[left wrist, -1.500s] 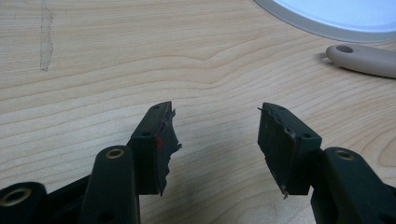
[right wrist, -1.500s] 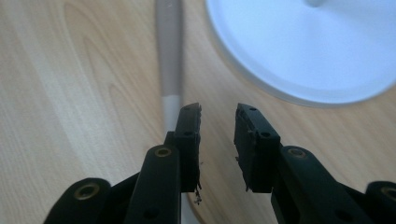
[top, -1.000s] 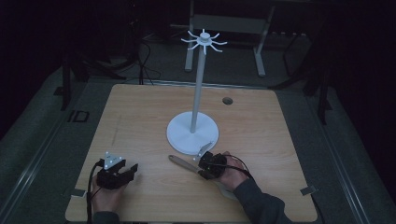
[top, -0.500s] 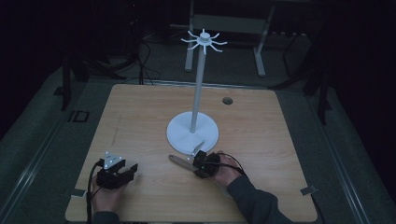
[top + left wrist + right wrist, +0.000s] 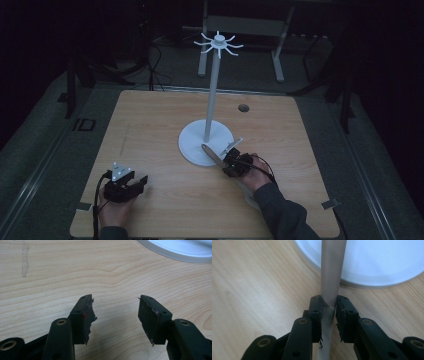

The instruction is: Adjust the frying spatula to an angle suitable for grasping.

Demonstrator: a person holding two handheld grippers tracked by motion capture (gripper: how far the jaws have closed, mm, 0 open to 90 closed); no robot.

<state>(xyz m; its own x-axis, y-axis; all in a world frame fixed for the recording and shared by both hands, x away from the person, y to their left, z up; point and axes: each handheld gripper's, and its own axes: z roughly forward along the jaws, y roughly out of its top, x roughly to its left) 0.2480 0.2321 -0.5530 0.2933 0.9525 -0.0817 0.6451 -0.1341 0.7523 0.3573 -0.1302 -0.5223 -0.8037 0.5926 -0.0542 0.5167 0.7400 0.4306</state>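
Note:
A long flat grey utensil handle (image 5: 332, 270) runs up between the jaws of my right gripper (image 5: 328, 302), which is shut on it. In the high view that gripper (image 5: 226, 162) sits just right of the white stand's round base (image 5: 200, 142), and the utensil (image 5: 210, 153) reaches out over the base's front edge. The stand's thin pole (image 5: 212, 100) rises to a ring of hooks (image 5: 218, 42). At the table's front left, my left gripper (image 5: 141, 181) rests low over the wood. Its jaws (image 5: 115, 307) stand wide open with nothing between them.
The wooden table (image 5: 150, 125) has a small round hole (image 5: 243, 107) at the back right. A pale tape mark (image 5: 24, 262) lies on the wood ahead of the left gripper, and the stand's base (image 5: 180, 250) shows beyond. Dark floor and chair legs surround the table.
The right gripper closed on the utensil and has moved right and away with it, bringing its far end over the stand's base. The left gripper has not moved.

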